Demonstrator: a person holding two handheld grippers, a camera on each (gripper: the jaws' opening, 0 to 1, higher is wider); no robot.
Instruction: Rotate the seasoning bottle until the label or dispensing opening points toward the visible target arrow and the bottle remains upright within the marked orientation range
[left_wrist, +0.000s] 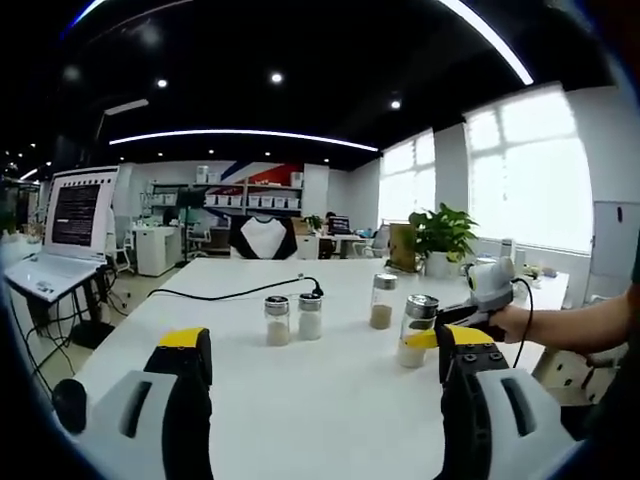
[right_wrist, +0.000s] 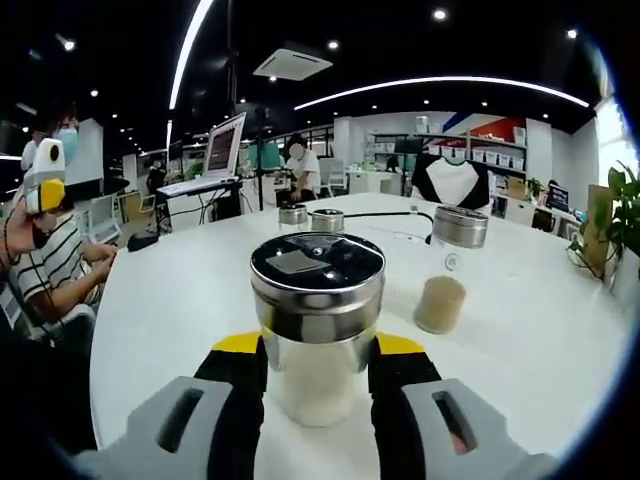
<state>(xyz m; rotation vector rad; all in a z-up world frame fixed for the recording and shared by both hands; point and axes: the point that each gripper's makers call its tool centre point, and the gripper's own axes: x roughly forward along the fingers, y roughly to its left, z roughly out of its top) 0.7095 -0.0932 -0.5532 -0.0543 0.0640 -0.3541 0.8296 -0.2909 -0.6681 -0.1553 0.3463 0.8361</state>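
A glass seasoning bottle (right_wrist: 317, 330) with a steel lid and pale powder stands upright on the white table (right_wrist: 170, 300), close in front in the right gripper view. My right gripper (right_wrist: 320, 352) is shut on it, one yellow-tipped jaw pressing each side. In the left gripper view the same bottle (left_wrist: 414, 332) stands at the right, with the right gripper (left_wrist: 432, 334) and a person's hand (left_wrist: 515, 322) reaching in from that side. My left gripper (left_wrist: 322, 342) hangs open over bare table, nothing between its jaws, well short of the bottles.
Three more shakers stand on the table: a brown-filled one (left_wrist: 382, 301) and a pair (left_wrist: 277, 320) near a black cable (left_wrist: 230, 291). A potted plant (left_wrist: 441, 236) sits at the far edge. A laptop (left_wrist: 70, 225) stands off to the left. People sit beyond the table (right_wrist: 55, 260).
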